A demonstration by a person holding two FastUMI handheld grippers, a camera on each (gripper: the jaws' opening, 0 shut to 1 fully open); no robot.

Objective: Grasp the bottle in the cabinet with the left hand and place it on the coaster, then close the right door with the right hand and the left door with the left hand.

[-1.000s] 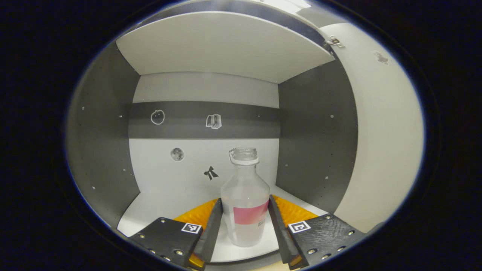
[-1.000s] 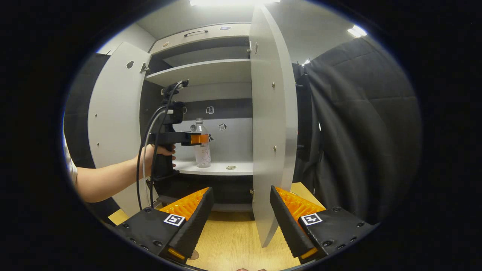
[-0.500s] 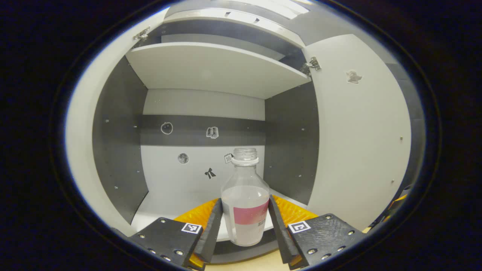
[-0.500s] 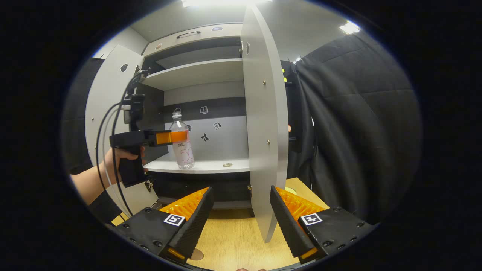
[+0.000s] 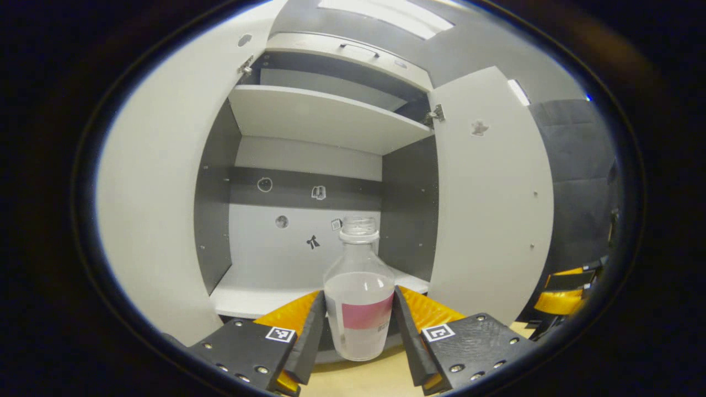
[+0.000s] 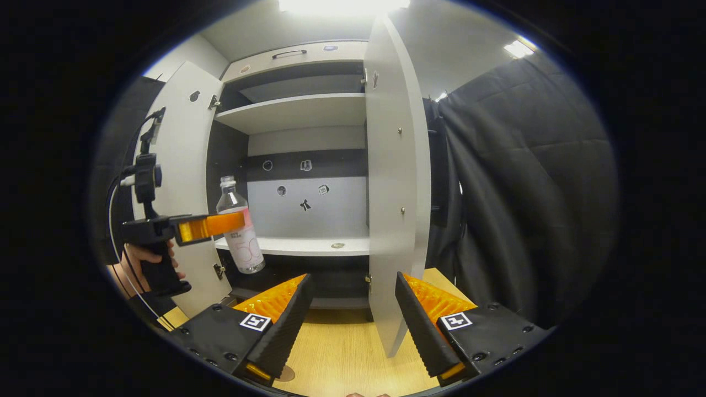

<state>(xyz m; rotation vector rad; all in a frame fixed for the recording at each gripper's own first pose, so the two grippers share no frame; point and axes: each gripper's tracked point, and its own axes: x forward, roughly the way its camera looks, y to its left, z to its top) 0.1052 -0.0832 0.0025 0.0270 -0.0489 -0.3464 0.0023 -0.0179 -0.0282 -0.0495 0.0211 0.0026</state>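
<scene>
In the left gripper view we see the left tool pinching the bottle, one finger pressed on each side of its lower body at the pink label band. The bottle is clear, stands upright between the fingers, and its open neck rises above them. From the right gripper view we see the same left tool held by a hand out in front of the cabinet, with the bottle hanging in the air, its base lower than the shelf edge and clear of it, tilted slightly. The bottle is just in front of the left door, which stands swung open. Behind it the shelf carries a small round object near its front edge; we cannot tell what it is. Small stickers dot the back wall of the cabinet. The right tool is spread wide with nothing between its fingers, held low over the wooden surface. The right door stands open edge-on just beyond that tool, its lower corner showing between the fingers. A brown disc, partly hidden by the right tool's left finger, lies on the surface; it may be the coaster.
</scene>
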